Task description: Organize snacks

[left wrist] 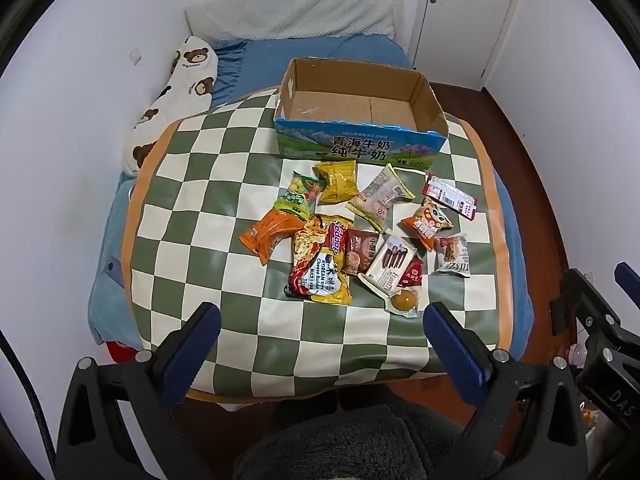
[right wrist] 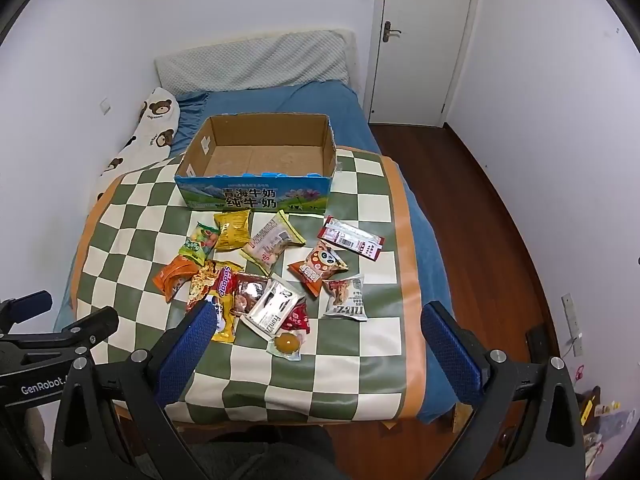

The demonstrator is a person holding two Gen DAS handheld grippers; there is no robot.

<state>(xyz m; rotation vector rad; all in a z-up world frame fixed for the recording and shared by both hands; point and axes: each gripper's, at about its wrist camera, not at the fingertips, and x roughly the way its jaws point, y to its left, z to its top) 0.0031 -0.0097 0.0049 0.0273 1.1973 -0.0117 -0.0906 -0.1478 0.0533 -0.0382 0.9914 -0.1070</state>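
Several snack packets lie scattered on a green-and-cream checked mat [left wrist: 208,184] [right wrist: 360,344] on the bed. Among them are a Sedaap noodle pack [left wrist: 320,264] [right wrist: 218,280], an orange packet [left wrist: 270,234] [right wrist: 176,276], a yellow packet [left wrist: 338,180] [right wrist: 233,230] and a small round yellow jelly [left wrist: 402,301] [right wrist: 286,344]. An empty open cardboard milk box [left wrist: 360,146] [right wrist: 256,196] stands behind them. My left gripper [left wrist: 322,320] is open and empty, above the mat's near edge. My right gripper [right wrist: 318,324] is open and empty, hovering near the mat's front.
The bed has a blue sheet [left wrist: 280,52] [right wrist: 280,100], a grey pillow [left wrist: 292,12] [right wrist: 252,60] and a bear-print cushion [left wrist: 180,92] [right wrist: 152,120] along the left wall. A white door [left wrist: 468,8] [right wrist: 424,40] and wooden floor [right wrist: 480,208] lie to the right.
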